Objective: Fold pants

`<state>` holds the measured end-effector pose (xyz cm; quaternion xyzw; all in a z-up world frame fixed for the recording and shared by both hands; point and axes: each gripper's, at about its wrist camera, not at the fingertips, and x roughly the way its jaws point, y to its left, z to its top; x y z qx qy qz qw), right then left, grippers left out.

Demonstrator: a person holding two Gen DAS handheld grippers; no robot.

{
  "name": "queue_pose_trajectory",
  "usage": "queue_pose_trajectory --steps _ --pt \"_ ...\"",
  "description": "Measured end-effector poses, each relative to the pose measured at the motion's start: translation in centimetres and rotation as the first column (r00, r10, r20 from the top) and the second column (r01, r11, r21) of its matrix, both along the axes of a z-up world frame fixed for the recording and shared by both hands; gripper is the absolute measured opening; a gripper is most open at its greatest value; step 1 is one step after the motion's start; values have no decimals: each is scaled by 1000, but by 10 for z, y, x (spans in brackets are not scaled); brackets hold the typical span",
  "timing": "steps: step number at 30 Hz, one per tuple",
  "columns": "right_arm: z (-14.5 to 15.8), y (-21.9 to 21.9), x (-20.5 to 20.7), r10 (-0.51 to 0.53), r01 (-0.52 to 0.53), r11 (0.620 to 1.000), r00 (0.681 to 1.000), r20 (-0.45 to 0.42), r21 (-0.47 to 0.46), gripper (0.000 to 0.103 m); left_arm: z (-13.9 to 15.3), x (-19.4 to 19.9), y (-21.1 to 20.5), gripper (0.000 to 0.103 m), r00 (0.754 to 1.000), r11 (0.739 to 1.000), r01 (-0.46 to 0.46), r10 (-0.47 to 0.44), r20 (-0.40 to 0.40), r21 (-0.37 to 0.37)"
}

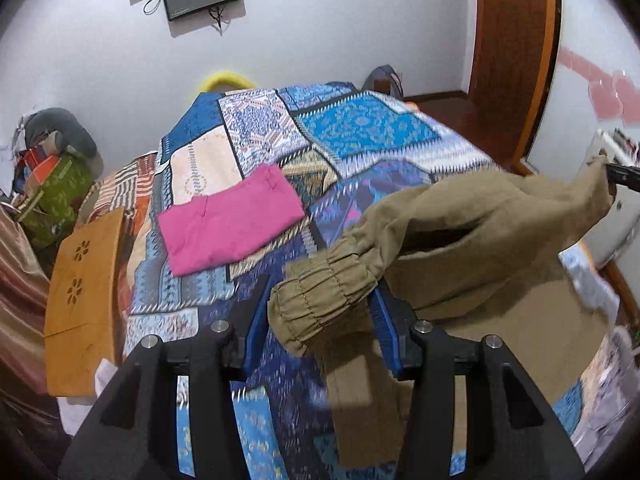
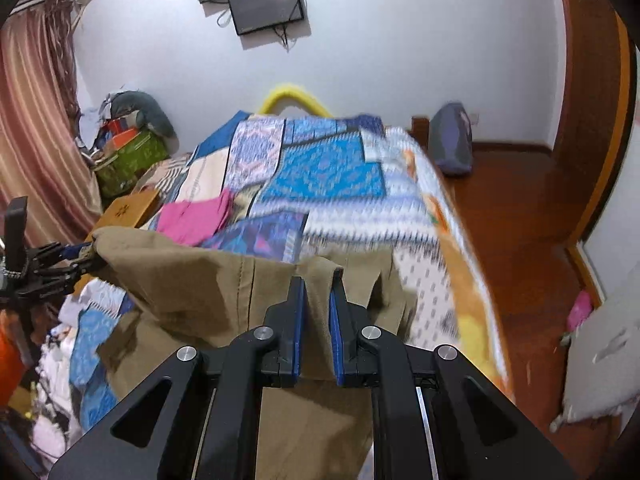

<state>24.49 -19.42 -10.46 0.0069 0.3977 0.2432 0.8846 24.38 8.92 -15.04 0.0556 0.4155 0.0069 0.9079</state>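
Two grippers hold the khaki pants (image 1: 460,236) over the bed (image 1: 360,128). Only the left view shows the elastic cuff (image 1: 320,300) between the left gripper's (image 1: 320,312) fingers. The right gripper's (image 2: 318,300) fingers pinch a fabric edge, nearly closed.

I can't read a single word, number or brand in either view. The two dark screens (image 2: 267,4) on the wall show no legible characters — only faint glare. The green bag (image 1: 56,196) in the corner has pale markings on it, too small and blurred for me to make out. The wooden board (image 1: 82,292) beside the bed carries cut-out flower shapes, not letters. The bedspread (image 1: 352,128) is all pattern — no writing that I can tell.
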Motion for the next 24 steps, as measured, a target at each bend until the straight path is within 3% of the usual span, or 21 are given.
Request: queue_pose_trajectory --steps 7,20,24 --pt "-37 -7 -45 -1 -1 999 999 -47 -37 11 -31 -40 -16 48 999 998 25 -22 -34 64" --pt "-75 -7 -101 18 -27 982 998 -52 -187 13 -68 -81 -8 49 994 1000 -1 3 -106 14" --pt "-79 -11 -114 16 -29 977 998 -62 -213 32 -63 -93 -11 49 995 1000 7 -5 -98 23"
